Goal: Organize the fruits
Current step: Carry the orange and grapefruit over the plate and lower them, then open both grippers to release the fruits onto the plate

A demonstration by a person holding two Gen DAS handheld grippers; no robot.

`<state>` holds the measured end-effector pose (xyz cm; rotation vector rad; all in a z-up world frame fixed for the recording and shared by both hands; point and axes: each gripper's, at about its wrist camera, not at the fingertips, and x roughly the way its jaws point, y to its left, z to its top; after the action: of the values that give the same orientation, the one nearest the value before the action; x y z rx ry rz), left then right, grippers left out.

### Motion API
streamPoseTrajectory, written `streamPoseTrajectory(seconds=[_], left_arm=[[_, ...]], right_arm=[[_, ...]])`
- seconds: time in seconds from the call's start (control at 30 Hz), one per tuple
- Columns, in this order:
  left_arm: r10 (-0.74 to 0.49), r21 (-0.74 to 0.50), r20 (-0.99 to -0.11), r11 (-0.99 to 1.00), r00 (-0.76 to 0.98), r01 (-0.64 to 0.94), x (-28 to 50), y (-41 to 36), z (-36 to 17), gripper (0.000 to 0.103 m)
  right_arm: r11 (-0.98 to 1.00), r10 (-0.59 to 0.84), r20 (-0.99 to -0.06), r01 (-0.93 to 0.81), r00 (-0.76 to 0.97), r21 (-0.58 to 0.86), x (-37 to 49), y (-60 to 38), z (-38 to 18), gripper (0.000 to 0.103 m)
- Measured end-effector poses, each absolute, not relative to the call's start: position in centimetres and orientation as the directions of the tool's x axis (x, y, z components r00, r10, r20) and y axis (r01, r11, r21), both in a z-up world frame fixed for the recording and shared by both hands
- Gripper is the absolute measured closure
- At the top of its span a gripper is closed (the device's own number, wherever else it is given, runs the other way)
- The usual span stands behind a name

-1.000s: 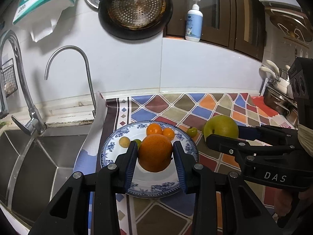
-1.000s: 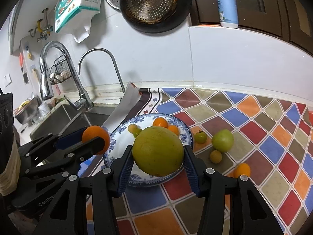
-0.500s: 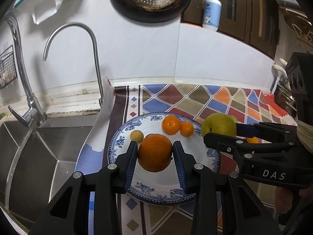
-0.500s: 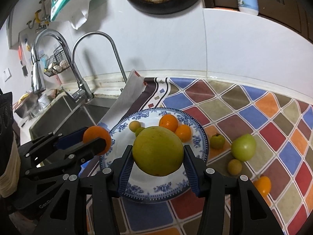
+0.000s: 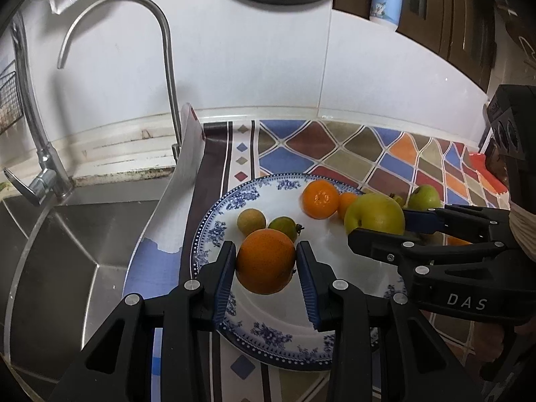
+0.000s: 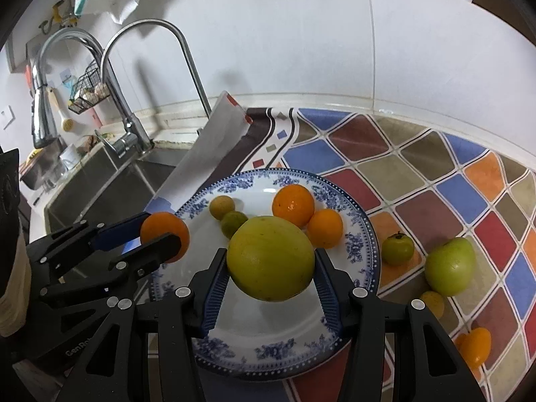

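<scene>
L gripper — I've got its blue pads clamped on the big round orange, one pad each side, fruit hanging just above the blue-and-white patterned china plate. R gripper same deal: jaws set a bit wider, pinching the large yellow-green round fruit, also held over the plate's middle. Both point down at an angle.

Ahead of the L jaws, on the plate: small yellowish round fruit and a small green one, touching or nearly so, just beyond the orange. Further ahead & right, a mid-size tangerine w/ a smaller orange fruit against it.

From the R wrist cam, right of my jaws & off the plate, on the multicoloured diamond-pattern mat: small green fruit w/ dark calyx just beside the rim, green apple further right, small yellow fruit below it, orange fruit nearest the frame edge.

Left of both grippers: steel sink & curved taps.
</scene>
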<state>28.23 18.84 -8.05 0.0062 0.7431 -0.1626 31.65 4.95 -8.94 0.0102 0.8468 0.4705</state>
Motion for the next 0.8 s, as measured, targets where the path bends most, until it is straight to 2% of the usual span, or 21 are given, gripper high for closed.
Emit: streamPoseTrajectory(seconds=[0.8], left_arm=[[-0.139, -0.028, -0.710, 0.985, 0.690, 0.169, 31.3, 18.6, -10.4, 0.066]], right_arm=[[0.902, 0.395, -0.762, -0.375, 0.514, 0.214, 34.4, 5.4, -11.7, 0.052]])
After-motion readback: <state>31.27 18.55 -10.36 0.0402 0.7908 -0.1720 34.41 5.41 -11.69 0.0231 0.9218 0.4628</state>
